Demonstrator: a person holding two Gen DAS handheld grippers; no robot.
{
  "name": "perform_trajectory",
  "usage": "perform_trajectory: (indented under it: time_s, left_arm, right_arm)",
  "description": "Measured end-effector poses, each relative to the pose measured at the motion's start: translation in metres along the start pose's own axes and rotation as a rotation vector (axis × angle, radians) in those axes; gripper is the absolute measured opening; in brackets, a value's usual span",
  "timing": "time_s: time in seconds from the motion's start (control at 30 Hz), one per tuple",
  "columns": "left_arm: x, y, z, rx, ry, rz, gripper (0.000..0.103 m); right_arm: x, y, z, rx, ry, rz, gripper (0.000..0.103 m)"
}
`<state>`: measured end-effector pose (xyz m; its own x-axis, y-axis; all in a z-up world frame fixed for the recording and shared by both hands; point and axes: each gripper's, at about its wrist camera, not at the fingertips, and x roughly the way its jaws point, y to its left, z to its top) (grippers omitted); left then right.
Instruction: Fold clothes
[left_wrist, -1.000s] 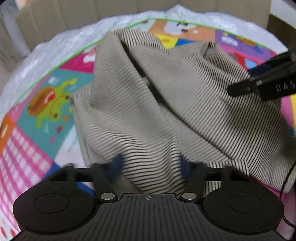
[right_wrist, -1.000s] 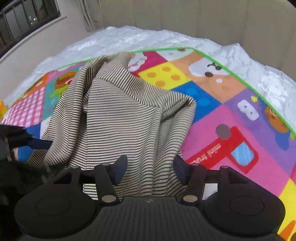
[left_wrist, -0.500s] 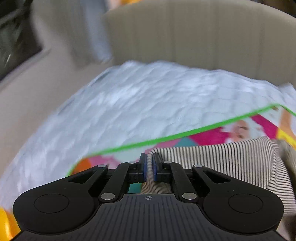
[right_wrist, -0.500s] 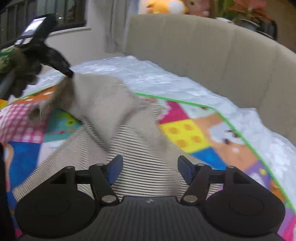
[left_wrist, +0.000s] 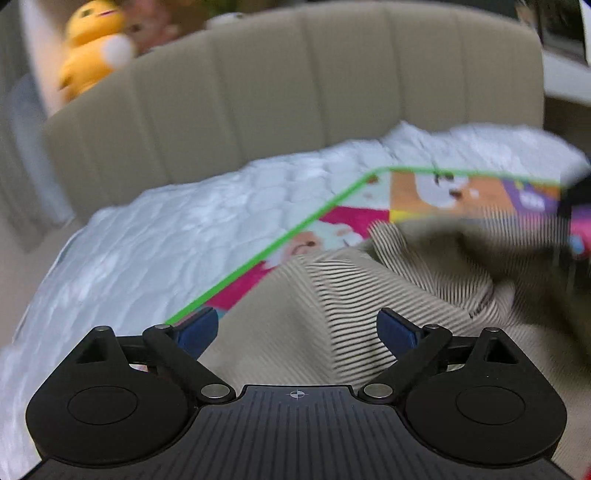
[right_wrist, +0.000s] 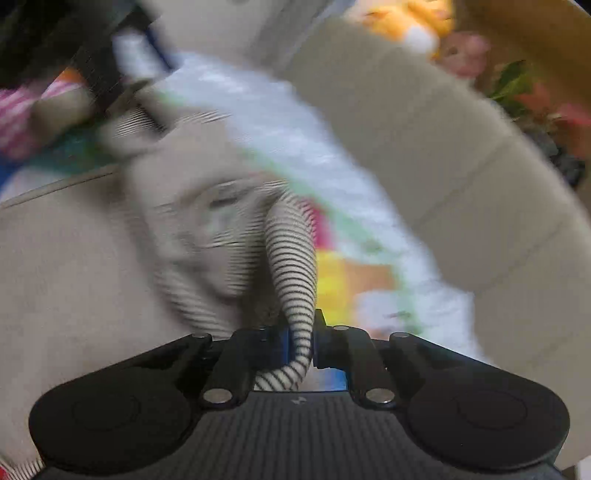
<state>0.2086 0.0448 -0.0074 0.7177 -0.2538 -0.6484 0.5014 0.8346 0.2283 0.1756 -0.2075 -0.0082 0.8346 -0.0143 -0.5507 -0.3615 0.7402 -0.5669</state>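
Observation:
A beige garment with thin black stripes (left_wrist: 369, 295) lies bunched on a colourful play mat (left_wrist: 436, 192). My left gripper (left_wrist: 297, 328) stands open just above the cloth, its blue pads clear of it. In the right wrist view, my right gripper (right_wrist: 298, 341) is shut on a rolled fold of the striped garment (right_wrist: 291, 266), which rises from between the fingers. The rest of that view is heavily blurred. The other gripper's dark body (right_wrist: 88, 62) shows at the upper left of that view.
The mat lies on a white quilted cover (left_wrist: 166, 236) with a green border line. A beige padded headboard (left_wrist: 277, 92) curves behind. A yellow plush toy (left_wrist: 88, 48) sits on top of the headboard at the left.
My left gripper has let go of the striped cloth and opened. My right gripper, open before, has shut on a fold of the garment and swung, leaving its view blurred.

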Motion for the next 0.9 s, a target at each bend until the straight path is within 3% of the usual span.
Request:
perform_trajectory:
  time_s: [0.13,0.23,0.3,0.33,0.4,0.5,0.57,0.6,0.67,0.73,0.8,0.9]
  left_arm:
    - [0.035,-0.005,0.007,0.041,0.021,0.014,0.096]
    - [0.068,0.004,0.004,0.056,0.066,0.172,0.096]
    - [0.092,0.02,-0.005,0.035,0.135,0.273,0.087]
    - [0.105,0.028,-0.009,0.023,0.17,0.324,0.084]
    - [0.113,0.044,-0.014,-0.059,0.166,0.34,0.093]
    - [0.112,0.058,-0.014,-0.179,0.165,0.351,0.092]
    - [0.105,0.06,-0.013,-0.226,0.157,0.372,0.086]
    - [0.094,0.057,-0.013,-0.262,0.133,0.348,0.086]
    - [0.065,0.046,-0.013,-0.346,0.085,0.256,0.093]
    - [0.031,0.03,-0.015,-0.441,0.039,0.12,0.098]
    - [0.014,0.004,-0.023,-0.493,0.099,-0.047,0.098]
    - [-0.002,-0.038,-0.042,-0.53,0.216,-0.183,0.097]
  right_arm:
    - [0.042,-0.054,0.01,0.076,-0.003,-0.123,0.009]
    - [0.09,-0.071,-0.003,0.128,0.063,-0.148,0.01]
    - [0.125,-0.079,-0.018,0.185,0.13,-0.135,0.012]
    - [0.141,-0.082,-0.028,0.224,0.174,-0.101,0.019]
    - [0.162,-0.086,-0.046,0.272,0.221,-0.082,0.033]
    - [0.156,-0.099,-0.054,0.365,0.196,-0.076,0.05]
    - [0.139,-0.111,-0.057,0.448,0.168,-0.057,0.061]
    - [0.127,-0.112,-0.062,0.481,0.166,-0.03,0.065]
    - [0.1,-0.112,-0.073,0.54,0.169,0.036,0.085]
    - [0.073,-0.112,-0.083,0.599,0.171,0.102,0.088]
    - [0.046,-0.111,-0.094,0.657,0.174,0.168,0.088]
    - [0.01,-0.107,-0.112,0.744,0.195,0.272,0.088]
